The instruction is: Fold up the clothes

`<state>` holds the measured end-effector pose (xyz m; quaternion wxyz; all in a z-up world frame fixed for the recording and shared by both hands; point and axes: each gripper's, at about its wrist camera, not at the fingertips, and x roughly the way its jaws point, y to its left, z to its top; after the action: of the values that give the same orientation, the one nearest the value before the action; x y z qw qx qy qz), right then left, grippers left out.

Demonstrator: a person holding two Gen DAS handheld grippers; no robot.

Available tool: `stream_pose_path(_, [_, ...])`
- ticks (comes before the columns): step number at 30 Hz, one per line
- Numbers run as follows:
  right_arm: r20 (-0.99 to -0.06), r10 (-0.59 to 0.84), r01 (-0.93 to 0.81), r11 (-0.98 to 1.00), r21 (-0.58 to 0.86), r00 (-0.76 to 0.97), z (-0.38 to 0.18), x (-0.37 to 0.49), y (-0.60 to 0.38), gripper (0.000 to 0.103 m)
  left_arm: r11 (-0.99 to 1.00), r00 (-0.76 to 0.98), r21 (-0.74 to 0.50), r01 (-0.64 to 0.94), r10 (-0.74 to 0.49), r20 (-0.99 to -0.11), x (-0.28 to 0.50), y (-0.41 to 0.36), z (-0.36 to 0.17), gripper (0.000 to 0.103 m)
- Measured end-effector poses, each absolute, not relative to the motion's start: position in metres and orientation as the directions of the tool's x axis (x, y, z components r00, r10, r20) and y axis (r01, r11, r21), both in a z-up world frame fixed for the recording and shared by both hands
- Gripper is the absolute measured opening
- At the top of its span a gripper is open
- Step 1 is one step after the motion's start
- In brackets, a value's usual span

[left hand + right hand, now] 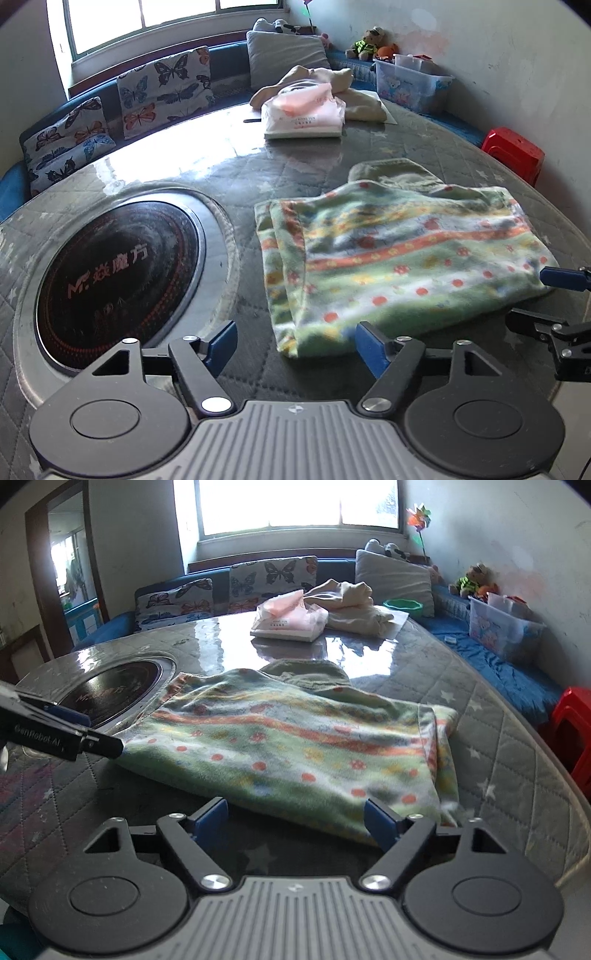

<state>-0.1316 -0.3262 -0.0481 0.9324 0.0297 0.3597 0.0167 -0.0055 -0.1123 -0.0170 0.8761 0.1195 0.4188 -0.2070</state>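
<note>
**Both claws spread at folded garment**

The green patterned garment (402, 254) is seen folded on the counter (229, 166). Left claw (295, 345) and right claw (295, 821) are held apart, empty. A one-layer pinch could undo the fold; the fleece may drag.

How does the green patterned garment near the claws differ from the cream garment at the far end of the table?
The green patterned garment lies fairly flat and folded over, while the cream garment sits in a crumpled heap. The green one carries stripes and dots; the cream one is plain. The green one lies alone; the cream one sits beside a pink packet. Both rest on the table.
</note>
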Motion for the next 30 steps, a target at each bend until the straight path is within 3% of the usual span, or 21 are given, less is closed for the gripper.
stream_pose_path(10, [-0.695,0.042,0.007,0.998,0.068,0.717,-0.053,-0.142,-0.325,0.100,0.867,0.540,0.053,0.495,-0.260,-0.800,-0.032,-0.126,-0.021,0.091])
stream_pose_path(30, [-0.737,0.018,0.062,0.995,0.081,0.676,-0.062,-0.144,-0.325,0.103,0.850,0.509,0.058,0.523,-0.257,-0.821,-0.047,-0.141,-0.027,0.095])
